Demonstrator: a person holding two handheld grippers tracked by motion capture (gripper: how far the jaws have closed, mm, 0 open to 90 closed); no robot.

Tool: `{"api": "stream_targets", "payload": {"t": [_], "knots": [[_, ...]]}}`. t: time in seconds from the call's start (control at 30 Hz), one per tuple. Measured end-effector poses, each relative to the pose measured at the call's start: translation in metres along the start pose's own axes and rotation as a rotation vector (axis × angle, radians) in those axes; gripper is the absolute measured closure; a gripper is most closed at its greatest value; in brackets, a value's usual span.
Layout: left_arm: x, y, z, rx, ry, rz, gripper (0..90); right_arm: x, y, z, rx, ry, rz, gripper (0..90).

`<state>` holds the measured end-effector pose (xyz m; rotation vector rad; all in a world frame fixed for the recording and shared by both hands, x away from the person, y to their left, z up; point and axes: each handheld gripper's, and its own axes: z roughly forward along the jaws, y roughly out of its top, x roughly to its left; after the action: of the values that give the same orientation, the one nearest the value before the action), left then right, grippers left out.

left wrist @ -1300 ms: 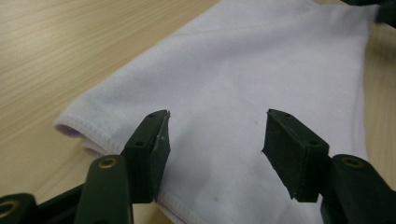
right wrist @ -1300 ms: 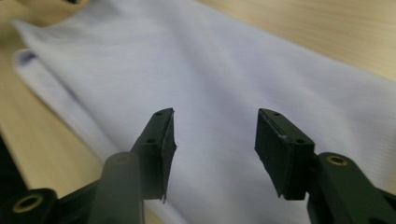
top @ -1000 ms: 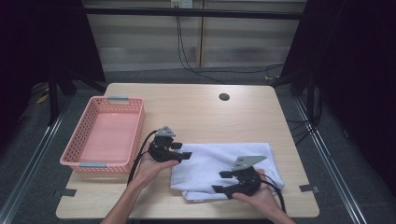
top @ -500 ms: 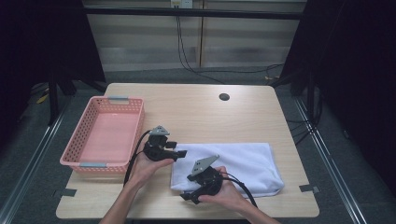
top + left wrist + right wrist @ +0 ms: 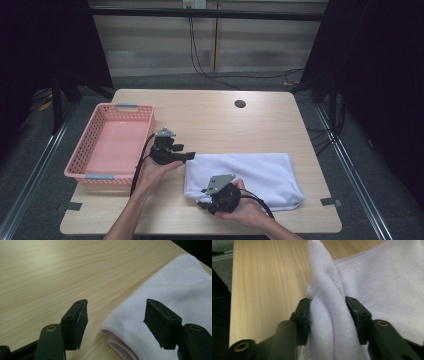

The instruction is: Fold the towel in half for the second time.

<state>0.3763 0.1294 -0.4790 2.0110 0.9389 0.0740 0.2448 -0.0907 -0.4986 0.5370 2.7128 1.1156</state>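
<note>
One wooden table [image 5: 210,120] | dark room | left fingers [image 5: 75,322] apart | right fingers [image 5: 303,315] seemingly pinching towel [image 5: 260,172]

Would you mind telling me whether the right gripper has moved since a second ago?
Yes. The right gripper has shifted left along the table's near edge, to the white towel's near-left corner, its jaws just closing on a fold.

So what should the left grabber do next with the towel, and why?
Probably close the left gripper on the white towel corner. Its jaws stand open around that folded corner, while the right gripper, whose jaws have just been closing, already pinches a bunched-up fold.
</note>
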Motion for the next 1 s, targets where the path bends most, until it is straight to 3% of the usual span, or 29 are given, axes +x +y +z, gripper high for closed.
{"api": "stream_targets", "payload": {"t": [0.1,0.2,0.3,0.37,0.43,0.5,0.63,0.7,0.83,1.0], "knots": [[0.002,-0.003,0.006,0.040,0.017,0.005,33.9,-0.002,0.000,0.000,0.000,-0.010,-0.002,67.8],[0.003,-0.004,0.009,0.052,0.015,0.002,32.5,-0.007,0.000,-0.001,0.003,-0.003,0.029,73.9],[0.003,-0.005,0.013,0.054,0.016,0.002,31.6,-0.011,0.001,-0.001,0.001,0.017,0.099,75.3],[0.003,-0.006,0.016,0.066,0.011,0.012,31.1,-0.017,0.001,-0.001,-0.004,0.053,0.174,76.0],[0.001,-0.008,0.021,0.064,-0.021,0.004,31.1,-0.022,0.000,-0.002,-0.016,0.082,0.214,76.7],[-0.002,-0.009,0.025,0.078,-0.015,0.021,30.9,-0.023,0.000,-0.003,-0.020,0.096,0.235,76.8],[-0.003,-0.009,0.027,0.085,-0.015,0.023,32.9,-0.025,0.003,-0.008,-0.041,0.096,0.230,77.1],[-0.003,-0.010,0.028,0.093,-0.033,0.017,36.2,-0.024,0.004,-0.011,-0.052,0.092,0.225,77.0],[-0.007,-0.011,0.031,0.092,-0.049,0.043,43.7,-0.022,0.004,-0.014,-0.050,0.091,0.221,77.0],[-0.011,-0.011,0.031,0.104,-0.101,0.071,73.5,-0.017,0.002,-0.014,-0.045,0.090,0.208,76.8]]}}
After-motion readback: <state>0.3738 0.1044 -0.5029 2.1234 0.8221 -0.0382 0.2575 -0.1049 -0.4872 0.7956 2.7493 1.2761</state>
